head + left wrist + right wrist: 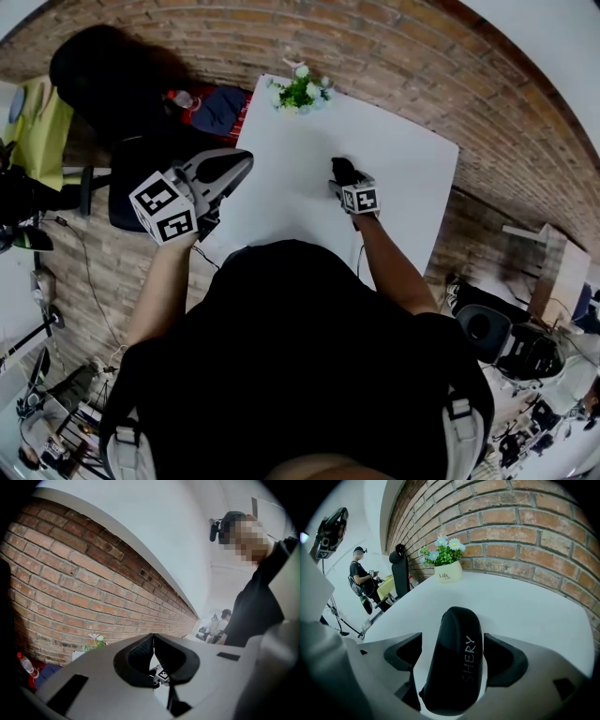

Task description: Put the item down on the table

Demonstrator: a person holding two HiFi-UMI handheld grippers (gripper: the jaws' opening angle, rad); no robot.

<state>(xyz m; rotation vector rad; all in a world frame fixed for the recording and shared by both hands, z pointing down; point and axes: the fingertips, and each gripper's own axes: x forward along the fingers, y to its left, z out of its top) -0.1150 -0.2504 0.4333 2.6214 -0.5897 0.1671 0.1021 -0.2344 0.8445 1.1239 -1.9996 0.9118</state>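
Item: black oblong case, white lettering "SHERY" along its lid, lying lengthwise on the white bench between the jaws of the right hand-held gripper. That gripper was released: both jaws stood wide, a strip of bench showing between each pad and the case's sides, and it was tilted down over the case. Left hand-held gripper: clenched, jaw tips meeting with nothing between them, held off to the left of the right one, above the bench's left edge and well apart from the case. Ahead of the right hand-held gripper, well beyond the case: a small cream pot of pale blue and white flowers, set at the far edge of the bench just beside the brick wall. Ahead and to its left, past the bench edge: a tall black object standing upright against the wall, a yellow-green seat nearby, and a person further off. Below and to the left of the left hand-held gripper, off the bench: a bottle with a red cap beside a dark blue bundle. The wearer's forearm ran back from the right hand-held gripper over the bench's near edge.
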